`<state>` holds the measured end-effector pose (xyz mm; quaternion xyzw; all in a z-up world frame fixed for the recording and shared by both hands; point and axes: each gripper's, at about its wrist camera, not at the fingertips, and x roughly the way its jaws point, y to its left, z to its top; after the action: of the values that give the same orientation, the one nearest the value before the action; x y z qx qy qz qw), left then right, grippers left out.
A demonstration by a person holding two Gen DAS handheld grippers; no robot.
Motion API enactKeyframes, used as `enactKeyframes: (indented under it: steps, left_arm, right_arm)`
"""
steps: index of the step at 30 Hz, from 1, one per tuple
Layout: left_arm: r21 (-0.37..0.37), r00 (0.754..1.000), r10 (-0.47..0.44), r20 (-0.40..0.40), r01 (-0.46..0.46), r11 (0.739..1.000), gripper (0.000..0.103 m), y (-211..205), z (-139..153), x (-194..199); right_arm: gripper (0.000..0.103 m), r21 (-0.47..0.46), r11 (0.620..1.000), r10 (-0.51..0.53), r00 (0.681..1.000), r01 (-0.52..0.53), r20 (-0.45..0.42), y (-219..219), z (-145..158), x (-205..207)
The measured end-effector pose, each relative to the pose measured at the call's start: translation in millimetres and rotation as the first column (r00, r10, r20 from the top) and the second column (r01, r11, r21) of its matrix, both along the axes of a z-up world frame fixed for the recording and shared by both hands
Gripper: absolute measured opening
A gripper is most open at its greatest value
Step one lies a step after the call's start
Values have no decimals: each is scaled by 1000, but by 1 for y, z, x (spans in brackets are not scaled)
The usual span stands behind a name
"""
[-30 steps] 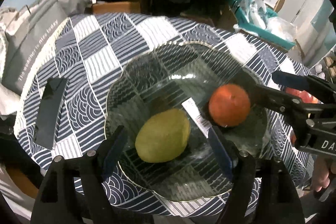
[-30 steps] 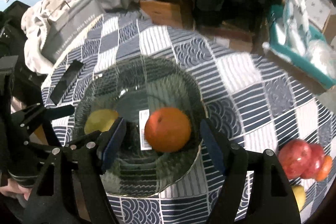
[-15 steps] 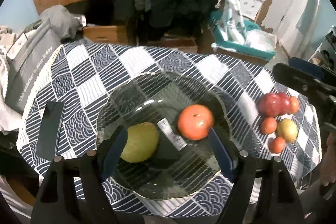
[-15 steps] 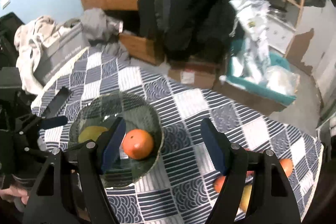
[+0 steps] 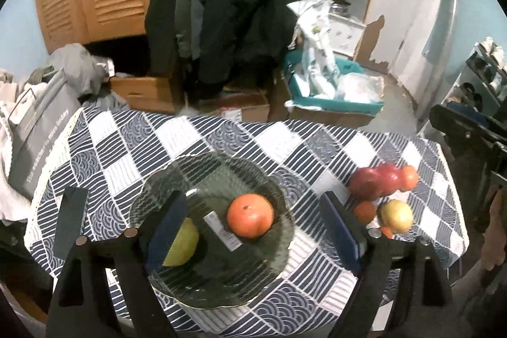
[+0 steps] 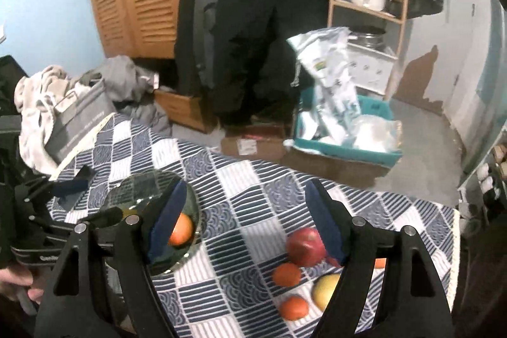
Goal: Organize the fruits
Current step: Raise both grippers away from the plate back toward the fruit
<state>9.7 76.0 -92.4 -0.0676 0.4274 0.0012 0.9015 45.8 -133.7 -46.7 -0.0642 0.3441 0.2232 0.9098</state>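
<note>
1. I am holding my left gripper [image 5: 253,227] apart and empty over the glass plate [image 5: 196,179], where the orange [image 5: 250,219] and the yellow-green fruit [image 5: 183,243] are lying; its jaws have just been widening.
2. I am holding my right gripper [image 6: 245,224] spread too, nothing between, jaws just widening.
3. The loose fruits [image 6: 305,246] are lying on the surface just below its right finger, so my right hand is nearer.
</note>
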Motion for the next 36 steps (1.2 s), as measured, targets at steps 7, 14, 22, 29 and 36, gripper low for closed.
enactKeyframes:
  steps: [7, 14, 22, 29, 36]
  left_arm:
    - [-2, 998, -32, 46, 32, 999, 89, -19, 19, -1]
    - [9, 994, -62, 91, 61, 998, 94, -40, 35, 0]
    - [41, 988, -114, 100, 110, 993, 96, -67, 39, 5]
    - [51, 984, -150, 96, 146, 988, 96, -90, 41, 10]
    - [68, 979, -185, 89, 179, 981, 96, -113, 43, 15]
  right_arm:
    - [84, -1, 998, -65, 997, 66, 48, -37, 11, -6]
    - [84, 10, 992, -124, 989, 123, 78, -71, 17, -12]
    - [85, 19, 982, -187, 979, 186, 78, -107, 16, -14]
    - [85, 28, 971, -238, 969, 237, 60, -138, 9, -15]
    - [85, 16, 962, -272, 961, 272, 44, -161, -1, -17]
